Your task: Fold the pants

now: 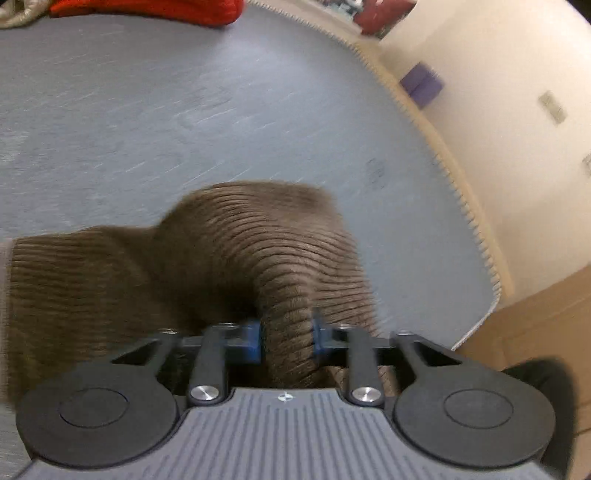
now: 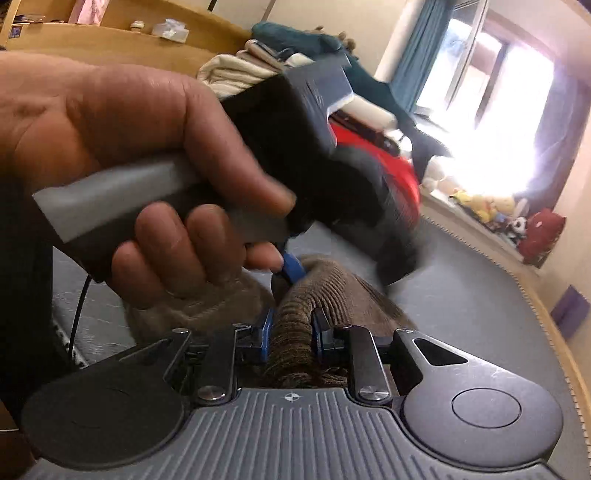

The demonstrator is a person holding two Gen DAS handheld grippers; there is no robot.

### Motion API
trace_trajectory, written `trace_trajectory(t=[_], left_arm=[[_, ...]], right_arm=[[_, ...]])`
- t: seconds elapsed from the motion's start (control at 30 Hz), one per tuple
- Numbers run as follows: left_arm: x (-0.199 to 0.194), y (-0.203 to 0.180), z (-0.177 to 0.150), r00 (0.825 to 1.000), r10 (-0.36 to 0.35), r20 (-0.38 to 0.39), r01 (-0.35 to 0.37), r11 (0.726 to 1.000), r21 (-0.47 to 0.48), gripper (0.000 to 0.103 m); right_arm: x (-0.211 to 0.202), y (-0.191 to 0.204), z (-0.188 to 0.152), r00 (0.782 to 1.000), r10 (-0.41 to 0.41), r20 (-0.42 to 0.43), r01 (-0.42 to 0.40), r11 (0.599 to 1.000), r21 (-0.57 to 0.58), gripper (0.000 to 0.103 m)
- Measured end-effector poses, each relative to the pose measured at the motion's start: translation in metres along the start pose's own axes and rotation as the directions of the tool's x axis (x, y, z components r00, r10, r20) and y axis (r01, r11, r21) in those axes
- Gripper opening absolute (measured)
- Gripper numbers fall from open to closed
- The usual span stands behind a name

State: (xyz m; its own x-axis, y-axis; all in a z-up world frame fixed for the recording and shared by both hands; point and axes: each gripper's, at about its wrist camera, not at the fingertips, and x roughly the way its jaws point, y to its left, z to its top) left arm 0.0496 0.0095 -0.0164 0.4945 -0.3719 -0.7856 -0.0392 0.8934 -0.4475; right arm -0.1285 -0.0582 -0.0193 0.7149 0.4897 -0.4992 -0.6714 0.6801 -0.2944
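Note:
The pants [image 1: 229,251] are brown ribbed corduroy, bunched over a grey bed surface [image 1: 184,110]. My left gripper [image 1: 287,339] is shut on a thick fold of the pants between its blue pads. In the right wrist view, my right gripper [image 2: 291,332] is shut on another bunched fold of the pants [image 2: 325,288]. The left gripper's body, held in a hand [image 2: 140,155], is right in front of the right gripper, close above the same bunch of fabric. Most of the pants is hidden under the grippers.
A red garment [image 1: 147,9] lies at the bed's far edge, and also shows in the right wrist view [image 2: 391,173]. A pile of clothes [image 2: 295,51] sits behind. The bed's fringed edge [image 1: 461,206] runs along a cream wall. Soft toys [image 2: 509,214] line a bright window.

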Motion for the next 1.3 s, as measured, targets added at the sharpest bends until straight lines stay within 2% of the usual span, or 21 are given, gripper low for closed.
trace_trajectory(t=[0.13,0.2,0.23,0.3,0.37,0.43,0.47,0.5,0.53,0.63,0.73,0.83,0.87,0.93,0.97,1.03,1.07,1.13,1.17,1.23,1.3], left_arm=[[-0.021,0.008,-0.003,0.997,0.033,0.075,-0.039,0.996,0.079,0.019],[-0.037,0.020,-0.004,0.990,0.065,0.121,-0.074,0.995,0.069,0.018],[-0.045,0.030,-0.005,0.986,0.093,0.140,-0.101,0.994,0.052,0.018],[-0.060,0.058,-0.004,0.974,0.165,0.157,-0.166,0.986,-0.008,0.019],[-0.069,0.089,-0.006,0.969,0.207,0.139,-0.194,0.976,-0.101,0.022],[-0.077,0.118,-0.010,0.946,0.299,0.125,-0.274,0.944,-0.183,0.041],[-0.084,0.130,-0.012,0.926,0.354,0.131,-0.320,0.920,-0.226,0.060],[-0.090,0.140,-0.015,0.912,0.387,0.139,-0.342,0.901,-0.266,0.071],[-0.096,0.150,-0.017,0.907,0.395,0.144,-0.341,0.892,-0.295,0.075],[-0.103,0.163,-0.022,0.914,0.386,0.127,-0.325,0.882,-0.340,0.077],[-0.099,0.156,-0.022,0.929,0.358,0.089,-0.313,0.893,-0.324,0.080],[-0.099,0.137,-0.004,0.940,0.335,0.068,-0.317,0.929,-0.189,0.092],[-0.097,0.131,0.002,0.939,0.338,0.066,-0.326,0.935,-0.140,0.102],[-0.091,0.126,0.010,0.939,0.340,0.047,-0.337,0.939,-0.070,0.103],[-0.083,0.130,0.009,0.947,0.321,0.020,-0.319,0.946,-0.059,0.103],[-0.063,0.145,0.003,0.966,0.256,-0.038,-0.258,0.961,-0.098,0.103],[-0.050,0.153,0.001,0.970,0.232,-0.076,-0.241,0.959,-0.146,0.103],[-0.030,0.169,0.003,0.961,0.230,-0.152,-0.262,0.933,-0.247,0.102],[-0.027,0.172,0.006,0.966,0.220,-0.136,-0.249,0.931,-0.268,0.102],[-0.021,0.178,0.011,0.969,0.215,-0.119,-0.241,0.927,-0.288,0.103],[-0.013,0.184,0.012,0.963,0.218,-0.155,-0.257,0.917,-0.306,0.102]], right_arm=[[0.009,-0.002,0.008,0.995,0.098,-0.020,-0.098,0.995,0.000,0.028],[0.005,-0.011,0.018,0.980,0.199,0.001,-0.198,0.977,0.079,0.035],[0.005,-0.022,0.021,0.967,0.255,0.020,-0.256,0.957,0.138,0.044],[0.006,-0.048,0.029,0.918,0.389,0.079,-0.394,0.868,0.302,0.053],[0.012,-0.076,0.033,0.901,0.423,0.099,-0.424,0.806,0.413,0.058],[0.024,-0.101,0.034,0.914,0.396,0.084,-0.386,0.789,0.479,0.059],[0.032,-0.115,0.033,0.928,0.366,0.064,-0.348,0.794,0.499,0.059],[0.044,-0.129,0.032,0.939,0.341,0.036,-0.311,0.801,0.511,0.060],[0.056,-0.137,0.028,0.944,0.330,0.008,-0.285,0.802,0.525,0.064],[0.086,-0.163,0.023,0.940,0.331,-0.085,-0.221,0.779,0.587,0.067],[0.122,-0.175,0.015,0.916,0.349,-0.195,-0.159,0.766,0.623,0.067],[0.156,-0.175,0.009,0.876,0.382,-0.294,-0.101,0.742,0.662,0.067],[0.163,-0.176,0.004,0.867,0.398,-0.298,-0.102,0.728,0.678,0.067],[0.167,-0.173,-0.006,0.855,0.415,-0.309,-0.091,0.709,0.700,0.069],[0.172,-0.173,-0.015,0.849,0.413,-0.329,-0.067,0.703,0.708,0.070],[0.173,-0.169,-0.034,0.840,0.425,-0.338,-0.052,0.683,0.729,0.070],[0.179,-0.165,-0.041,0.825,0.444,-0.351,-0.037,0.662,0.749,0.070],[0.190,-0.160,-0.050,0.800,0.504,-0.325,-0.046,0.591,0.805,0.070],[0.194,-0.156,-0.050,0.798,0.513,-0.316,-0.057,0.587,0.808,0.074],[0.196,-0.149,-0.047,0.806,0.492,-0.329,-0.068,0.629,0.775,0.079],[0.206,-0.145,-0.048,0.800,0.485,-0.353,-0.062,0.652,0.755,0.083]])
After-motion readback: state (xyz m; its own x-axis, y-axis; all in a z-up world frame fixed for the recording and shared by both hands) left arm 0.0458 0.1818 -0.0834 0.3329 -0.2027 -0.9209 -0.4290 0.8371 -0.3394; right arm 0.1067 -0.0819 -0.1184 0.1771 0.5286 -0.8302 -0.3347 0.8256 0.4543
